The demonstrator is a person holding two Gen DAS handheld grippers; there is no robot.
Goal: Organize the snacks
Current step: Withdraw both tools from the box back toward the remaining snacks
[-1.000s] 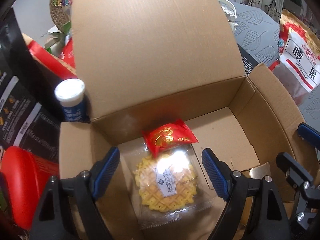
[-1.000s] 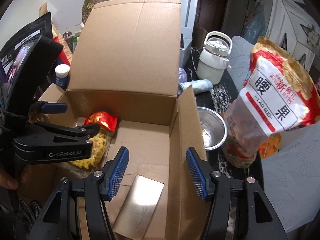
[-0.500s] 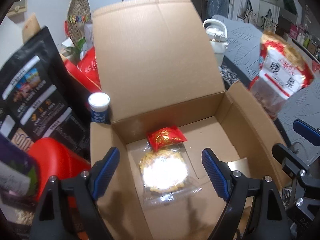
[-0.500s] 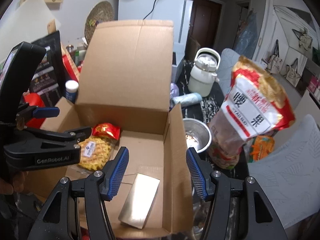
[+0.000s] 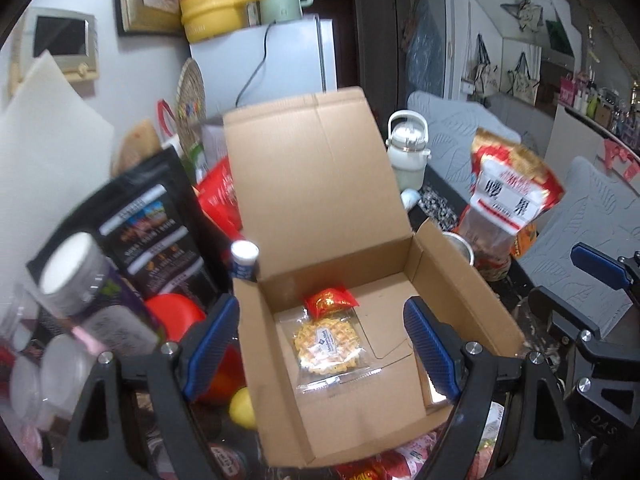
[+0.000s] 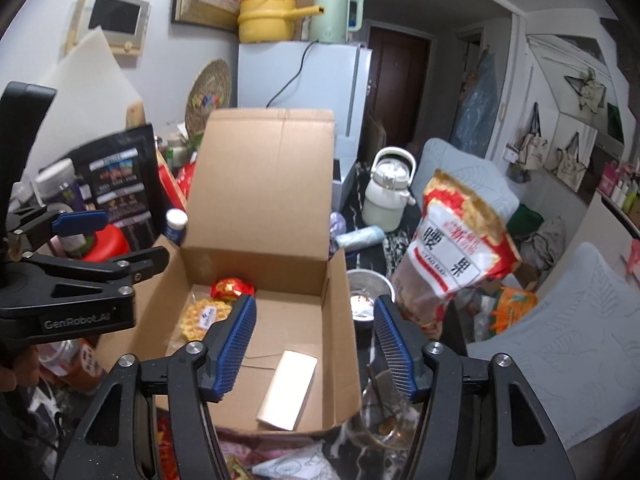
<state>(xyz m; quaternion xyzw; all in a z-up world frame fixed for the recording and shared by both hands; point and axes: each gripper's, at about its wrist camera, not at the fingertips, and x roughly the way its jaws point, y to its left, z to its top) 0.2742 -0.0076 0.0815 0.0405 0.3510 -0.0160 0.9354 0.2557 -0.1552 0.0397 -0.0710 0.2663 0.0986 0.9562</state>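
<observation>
An open cardboard box [image 5: 460, 280] [image 6: 340, 320] stands with its lid up. Inside lie a wrapped waffle [image 5: 328, 344] [image 6: 202, 316], a small red packet [image 5: 330, 300] [image 6: 232, 288] and a flat silver packet [image 6: 286, 390] [image 5: 434, 392]. My left gripper [image 5: 320, 352] is open and empty, raised above the box's front. My right gripper [image 6: 314, 344] is open and empty, above the box's right wall. The left gripper also shows in the right wrist view [image 6: 120, 264], at the box's left side.
A large red-and-white cashew bag [image 5: 508, 208] [image 6: 452, 256] stands right of the box beside a steel bowl [image 6: 368, 296]. A black snack bag [image 5: 156, 236], a white-capped bottle [image 5: 244, 260], a red tub [image 5: 176, 316] and jars crowd the left. A white kettle [image 6: 386, 188] stands behind.
Both grippers have pulled up and back from the box, so the box looks smaller and more of the room shows. Both stayed open and empty; the snacks in the box have not moved.
</observation>
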